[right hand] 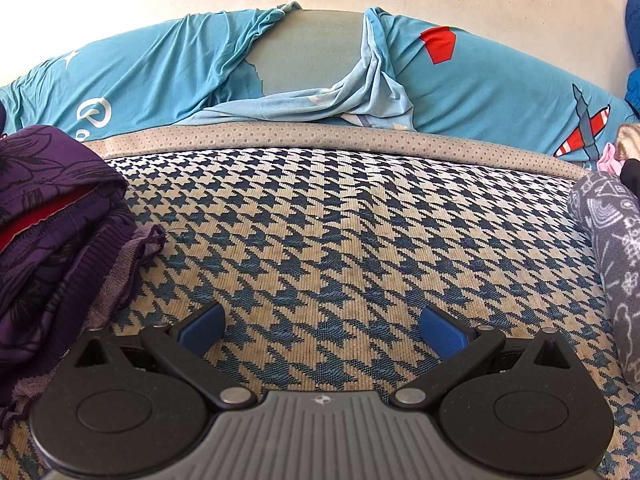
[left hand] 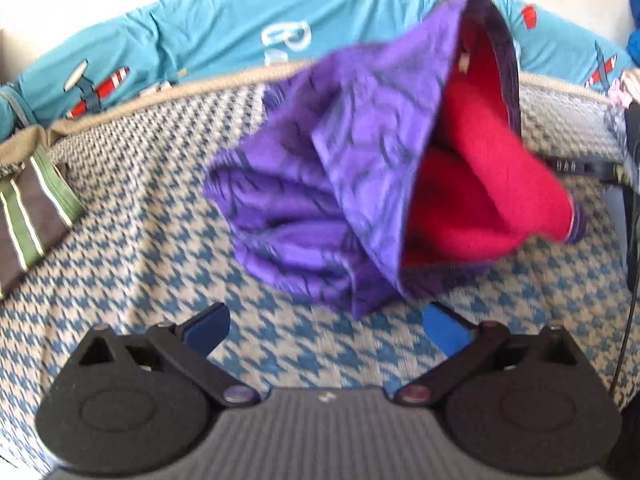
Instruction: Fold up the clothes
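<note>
Fingers of the left gripper (left hand: 326,330) are standing spread and gripping nothing, and the purple garment (left hand: 320,184) with its red lining is lying dead ahead of them on the houndstooth cover (left hand: 140,240), blurred, its long axis running up toward the right. Right gripper (right hand: 322,332) is likewise gaping over bare cover, the garment (right hand: 52,240) sitting off its left side. Left looks nearer. Beyond, a blue sheet (right hand: 500,80) is lying rumpled.

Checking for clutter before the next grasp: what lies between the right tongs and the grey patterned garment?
Only bare houndstooth cover shows between the right tongs and the grey patterned garment, in the right wrist view.
</note>
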Tool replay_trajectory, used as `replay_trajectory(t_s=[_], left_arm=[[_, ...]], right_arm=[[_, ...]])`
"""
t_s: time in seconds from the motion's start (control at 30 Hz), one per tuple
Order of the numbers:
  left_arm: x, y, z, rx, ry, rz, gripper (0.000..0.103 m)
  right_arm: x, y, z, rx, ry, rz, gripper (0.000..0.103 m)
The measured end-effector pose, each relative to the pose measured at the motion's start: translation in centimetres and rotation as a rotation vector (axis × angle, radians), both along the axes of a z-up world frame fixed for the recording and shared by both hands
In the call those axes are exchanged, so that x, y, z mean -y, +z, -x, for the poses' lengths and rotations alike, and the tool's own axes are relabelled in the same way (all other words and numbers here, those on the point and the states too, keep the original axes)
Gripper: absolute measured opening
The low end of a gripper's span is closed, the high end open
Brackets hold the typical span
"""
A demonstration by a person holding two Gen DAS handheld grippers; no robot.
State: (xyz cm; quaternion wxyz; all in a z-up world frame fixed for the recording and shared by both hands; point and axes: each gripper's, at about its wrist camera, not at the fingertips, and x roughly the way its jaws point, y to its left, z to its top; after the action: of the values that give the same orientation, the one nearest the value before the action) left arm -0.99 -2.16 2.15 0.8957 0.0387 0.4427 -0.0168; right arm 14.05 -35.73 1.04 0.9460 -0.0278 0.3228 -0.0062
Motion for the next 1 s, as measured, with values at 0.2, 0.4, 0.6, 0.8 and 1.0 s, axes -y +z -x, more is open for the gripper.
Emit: replay_trajectory(t_s=[0.2, 0.4, 0.6, 0.8, 1.0], left_arm=[[0.3, 0.0, -0.1, -0.011, -0.015, 0.013, 0.103], [0.9, -0.6, -0.2, -0.043, -0.040, 0.047, 0.103], [1.2, -1.4, -0.4, -0.068, -0.022, 0.063, 0.103], [-0.1, -1.3, -1.4, -0.075, -0.005, 0.060, 0.103], [-0.9, -1.8, -0.6, -0.079, 0.070, 0.115, 0.103]], right_arm=[[0.0, 0.0, 0.0, 0.000, 0.000, 0.000, 0.103], [0.0, 0.0, 0.0, 0.001, 0.000, -0.001, 0.103], [0.1, -0.2, -0.1, 0.000, -0.001, 0.002, 0.103], [-0.1, 0.0, 0.1, -0.015, -0.011, 0.005, 0.103], [-0.2, 0.4, 0.9, -0.064, -0.043, -0.002, 0.103]])
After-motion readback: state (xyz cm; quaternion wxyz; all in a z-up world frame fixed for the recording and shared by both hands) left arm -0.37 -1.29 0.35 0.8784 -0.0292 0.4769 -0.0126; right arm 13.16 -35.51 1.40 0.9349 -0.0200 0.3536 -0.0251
